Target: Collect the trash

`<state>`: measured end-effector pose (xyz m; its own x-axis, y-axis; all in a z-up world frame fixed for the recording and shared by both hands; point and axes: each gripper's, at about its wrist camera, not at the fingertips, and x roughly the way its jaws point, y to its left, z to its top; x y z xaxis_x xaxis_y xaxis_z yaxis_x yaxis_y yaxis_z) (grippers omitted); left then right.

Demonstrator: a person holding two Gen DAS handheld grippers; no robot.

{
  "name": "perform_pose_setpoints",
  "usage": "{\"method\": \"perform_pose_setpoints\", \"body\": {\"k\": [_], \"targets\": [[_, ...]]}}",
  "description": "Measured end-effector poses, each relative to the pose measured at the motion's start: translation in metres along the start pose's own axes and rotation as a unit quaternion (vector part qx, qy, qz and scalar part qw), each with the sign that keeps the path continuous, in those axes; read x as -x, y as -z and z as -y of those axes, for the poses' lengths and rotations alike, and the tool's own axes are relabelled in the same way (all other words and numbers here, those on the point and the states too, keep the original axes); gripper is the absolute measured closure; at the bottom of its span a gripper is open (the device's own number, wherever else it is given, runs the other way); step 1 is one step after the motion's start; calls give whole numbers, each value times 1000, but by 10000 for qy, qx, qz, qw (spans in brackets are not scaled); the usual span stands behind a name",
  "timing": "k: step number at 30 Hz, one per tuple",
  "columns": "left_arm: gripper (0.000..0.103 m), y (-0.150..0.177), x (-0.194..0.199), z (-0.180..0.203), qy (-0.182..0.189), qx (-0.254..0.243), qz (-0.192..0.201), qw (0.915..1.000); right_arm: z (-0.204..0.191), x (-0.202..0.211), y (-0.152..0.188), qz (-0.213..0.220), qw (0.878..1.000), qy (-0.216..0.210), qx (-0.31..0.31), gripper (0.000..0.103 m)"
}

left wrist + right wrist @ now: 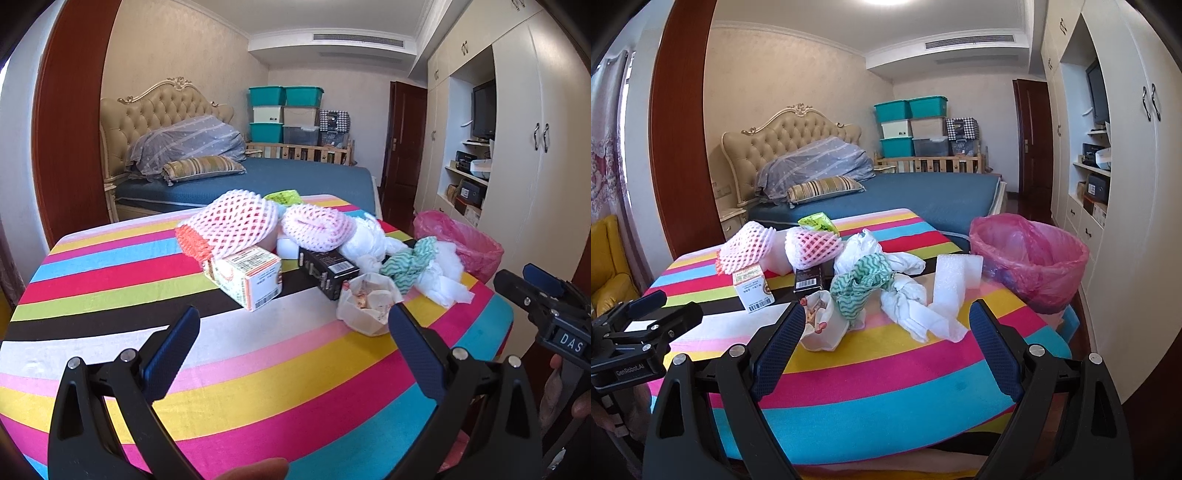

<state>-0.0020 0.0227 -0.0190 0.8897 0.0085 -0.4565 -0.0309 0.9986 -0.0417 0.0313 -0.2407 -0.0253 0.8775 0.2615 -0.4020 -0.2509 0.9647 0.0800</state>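
Trash lies in a pile on the striped table (pixel 258 369) (pixel 886 380): two pink foam fruit nets (pixel 229 221) (pixel 746 247), a white carton (pixel 247 277) (pixel 753 291), a black box (pixel 328 269) (pixel 809 280), a small white bag of scraps (pixel 369 302) (pixel 822 325), a green zigzag cloth (pixel 406 262) (pixel 860 288), crumpled white tissue (pixel 439 277) (pixel 916 310) and white foam strips (pixel 955 280). A bin with a pink liner (pixel 465 243) (pixel 1030 258) stands off the table's right side. My left gripper (pixel 293 325) and right gripper (pixel 886 321) are open and empty, short of the pile.
A bed with a blue cover (pixel 295 177) (pixel 923 192) lies behind the table. Stacked storage boxes (pixel 284 114) stand at the back wall. White wardrobes with shelves (pixel 1108 147) line the right side. A yellow chair (pixel 609 269) is at the left.
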Motion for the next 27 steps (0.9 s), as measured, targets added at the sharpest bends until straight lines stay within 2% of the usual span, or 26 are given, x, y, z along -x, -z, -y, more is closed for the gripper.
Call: {"method": "perform_pose_setpoints", "body": {"k": [3, 6, 10, 13, 14, 17, 22, 23, 27], "targets": [[4, 1, -8, -13, -170, 70, -68, 9998, 1, -13, 2, -102, 9998, 71, 143, 18], [5, 4, -23, -31, -294, 267, -347, 9986, 6, -27, 5, -207, 9994, 139, 230, 18], [5, 13, -39, -50, -240, 500, -707, 9960, 21, -48, 9, -442, 9988, 174, 140, 18], [5, 20, -44, -53, -221, 527, -828, 9949, 35, -62, 13, -581, 9981, 205, 28, 18], [5, 22, -44, -51, -265, 487, -820, 9951, 39, -65, 14, -614, 9979, 198, -7, 18], [5, 24, -48, -41, -79, 300, -817, 9962, 48, -78, 16, -741, 9971, 172, -27, 18], [5, 21, -52, -14, 167, -233, -852, 9959, 41, -97, 14, -816, 9964, 10, 244, 20], [5, 21, -53, -8, 230, -361, -874, 9953, 40, -100, 12, -793, 9964, -20, 288, 25], [5, 19, -55, 5, 261, -602, -845, 9943, 28, -97, -1, -495, 9970, -132, 588, 30]]}}
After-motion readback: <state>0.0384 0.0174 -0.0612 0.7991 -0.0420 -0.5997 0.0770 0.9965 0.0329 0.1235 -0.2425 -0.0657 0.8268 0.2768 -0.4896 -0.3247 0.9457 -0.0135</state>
